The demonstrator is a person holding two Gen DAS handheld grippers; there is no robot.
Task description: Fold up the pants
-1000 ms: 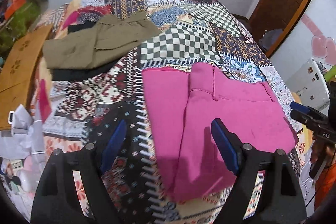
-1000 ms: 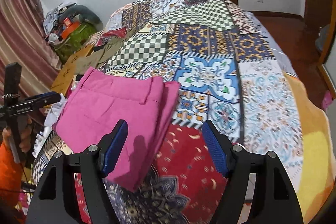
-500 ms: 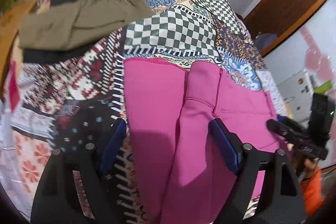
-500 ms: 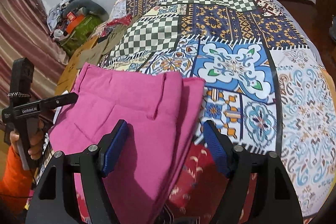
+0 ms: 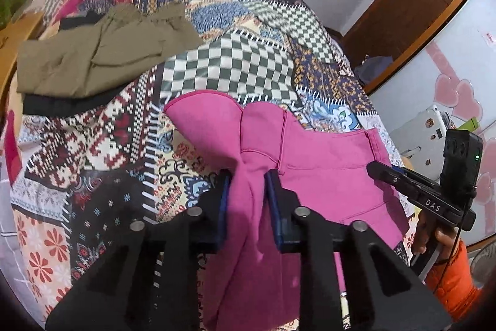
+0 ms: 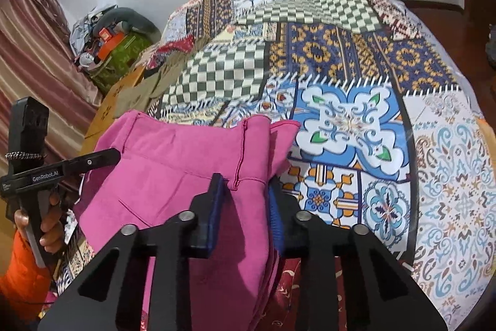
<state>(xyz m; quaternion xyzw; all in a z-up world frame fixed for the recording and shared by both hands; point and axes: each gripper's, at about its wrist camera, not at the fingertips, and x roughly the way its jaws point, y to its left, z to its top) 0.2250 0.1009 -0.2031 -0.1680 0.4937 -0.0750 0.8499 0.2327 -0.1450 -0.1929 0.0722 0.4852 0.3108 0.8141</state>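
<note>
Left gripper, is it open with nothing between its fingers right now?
No, the left gripper is shut on a bunched fold of the pink pants.

Patchwork bedspread point(image 5: 248, 73) fills the frame; olive garment point(image 5: 93, 58) lies upper left on black cloth point(image 5: 62, 106); wooden door point(image 5: 403, 8) stands upper right.
</note>
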